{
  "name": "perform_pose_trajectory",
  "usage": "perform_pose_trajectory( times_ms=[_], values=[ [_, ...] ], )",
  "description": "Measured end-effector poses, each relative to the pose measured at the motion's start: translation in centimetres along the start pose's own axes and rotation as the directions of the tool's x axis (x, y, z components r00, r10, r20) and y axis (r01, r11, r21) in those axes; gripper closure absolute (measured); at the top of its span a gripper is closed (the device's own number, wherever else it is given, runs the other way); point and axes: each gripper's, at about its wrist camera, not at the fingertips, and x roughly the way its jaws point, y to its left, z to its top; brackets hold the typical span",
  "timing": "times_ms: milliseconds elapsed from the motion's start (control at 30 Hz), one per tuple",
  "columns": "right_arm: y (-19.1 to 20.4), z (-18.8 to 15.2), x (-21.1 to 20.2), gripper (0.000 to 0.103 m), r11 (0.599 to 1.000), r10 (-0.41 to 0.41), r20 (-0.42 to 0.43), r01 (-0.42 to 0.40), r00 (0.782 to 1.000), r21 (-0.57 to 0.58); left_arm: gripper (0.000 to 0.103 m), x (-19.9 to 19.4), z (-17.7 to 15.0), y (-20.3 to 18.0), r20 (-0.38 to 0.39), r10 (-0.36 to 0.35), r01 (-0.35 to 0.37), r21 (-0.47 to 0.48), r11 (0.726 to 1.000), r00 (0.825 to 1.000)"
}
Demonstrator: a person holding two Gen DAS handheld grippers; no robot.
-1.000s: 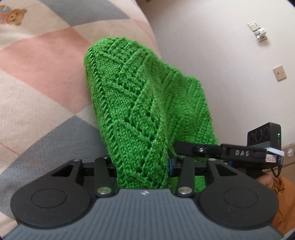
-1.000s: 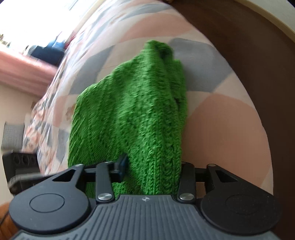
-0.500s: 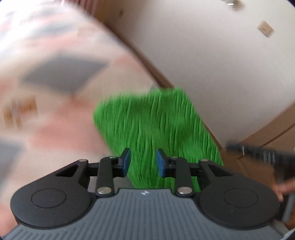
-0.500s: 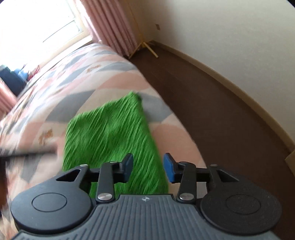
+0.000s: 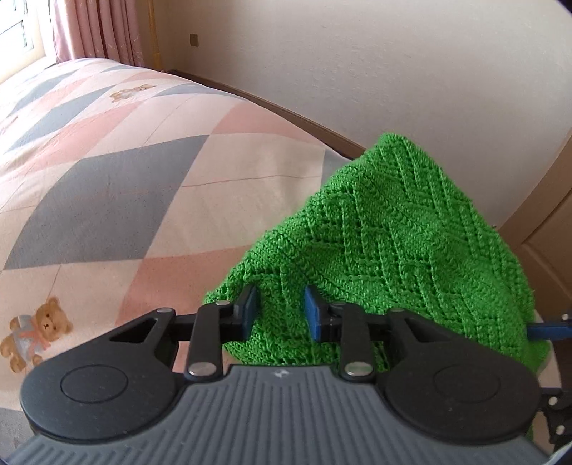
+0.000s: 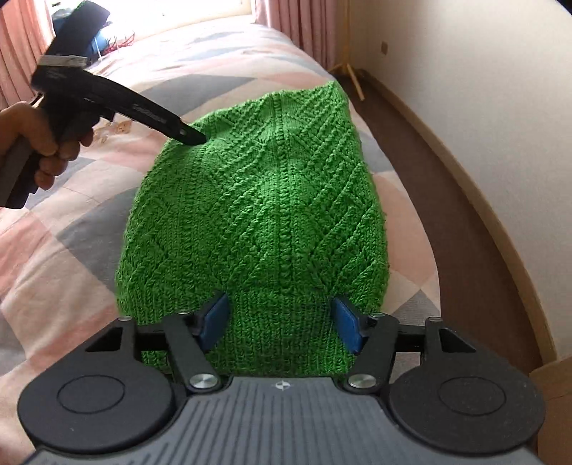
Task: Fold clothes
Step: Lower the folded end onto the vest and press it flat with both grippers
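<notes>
A green knit (image 6: 257, 214) lay folded on the quilt (image 5: 107, 186), close to the bed's edge on the side nearest the wall (image 5: 393, 71) and the brown floor (image 6: 447, 200). The right gripper (image 6: 282, 323) hung just short of the knit's near ribbed hem, its blue pads (image 6: 214, 322) spread wide to either side of the hem with nothing pinched between them; whether they brushed the wool I could not tell. From that side the knit stretched away from the gripper, tapering towards its far end, its zigzag pattern and centre cable plain to see. The left gripper (image 5: 280, 314) stood at the knit's other side, jaws apart, with a fold of green wool lying in the gap between its pads (image 5: 250, 311); the pads looked released and not clamped on it, the cloth slack between them. In the right view the left gripper's black finger (image 6: 168, 123) reached down to the knit's far left edge and seemed to touch it there, while a hand (image 6: 32, 143) gripped its handle above the quilt. The knit rose in a soft mound just ahead and to the right of the left gripper. The quilt spread out to the left in pink, grey and cream diamonds, with a small bear (image 5: 32, 332) printed near the left gripper. Pink curtains (image 5: 100, 32) hung at the far end of the room.
</notes>
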Motion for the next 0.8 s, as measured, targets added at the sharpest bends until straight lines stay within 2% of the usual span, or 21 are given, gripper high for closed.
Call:
perform_pose_trajectory(
  times_ms=[100, 200, 233, 367, 467, 567, 667, 733, 800],
  values=[
    [-1.3, 1.5, -1.8, 0.051, 0.998, 0.041, 0.015, -0.042, 0.999, 0.043, 0.078, -1.8, -0.4, -0.2, 0.019, 0.01, -0.01, -0.029, 1.0, 1.0],
    [-3.1, 4.0, -3.6, 0.053, 0.993, 0.067, 0.092, -0.076, 0.993, 0.093, 0.08, -5.3, -2.0, -1.4, 0.047, -0.031, 0.033, -0.047, 0.998, 0.998],
    [-3.7, 5.1, -3.9, 0.057, 0.992, 0.069, 0.119, -0.081, 0.99, 0.1, 0.08, -6.3, -2.8, -2.2, 0.05, -0.053, 0.056, -0.045, 0.997, 0.997],
    [-4.7, 10.7, -1.8, 0.071, 0.995, 0.066, 0.193, -0.08, 0.979, 0.066, 0.08, -9.1, -6.0, -6.4, 0.038, -0.162, 0.163, -0.016, 0.987, 0.986],
    [-4.9, 14.5, 1.8, 0.085, 0.996, 0.081, 0.219, -0.088, 0.972, 0.021, 0.08, -9.0, -7.8, -9.6, 0.009, -0.194, 0.194, 0.03, 0.981, 0.981],
    [-5.3, 17.1, 6.4, 0.095, 0.997, 0.077, 0.184, -0.076, 0.98, -0.009, 0.079, -8.0, -9.2, -10.9, -0.014, -0.168, 0.169, 0.045, 0.985, 0.986],
    [-6.6, 18.1, 10.2, 0.098, 0.992, 0.091, 0.07, -0.097, 0.993, 0.079, 0.076, -7.0, -10.0, -10.4, -0.032, -0.158, 0.158, 0.009, 0.987, 0.987],
    [-7.2, 17.8, 11.1, 0.098, 0.982, 0.118, 0.056, -0.125, 0.991, 0.142, 0.075, -6.8, -10.1, -10.1, -0.033, -0.157, 0.157, -0.01, 0.988, 0.987],
    [-7.7, 17.8, 10.0, 0.098, 0.97, 0.133, 0.076, -0.146, 0.988, 0.195, 0.075, -7.0, -9.9, -10.1, -0.037, -0.151, 0.151, -0.019, 0.988, 0.988]
  ],
)
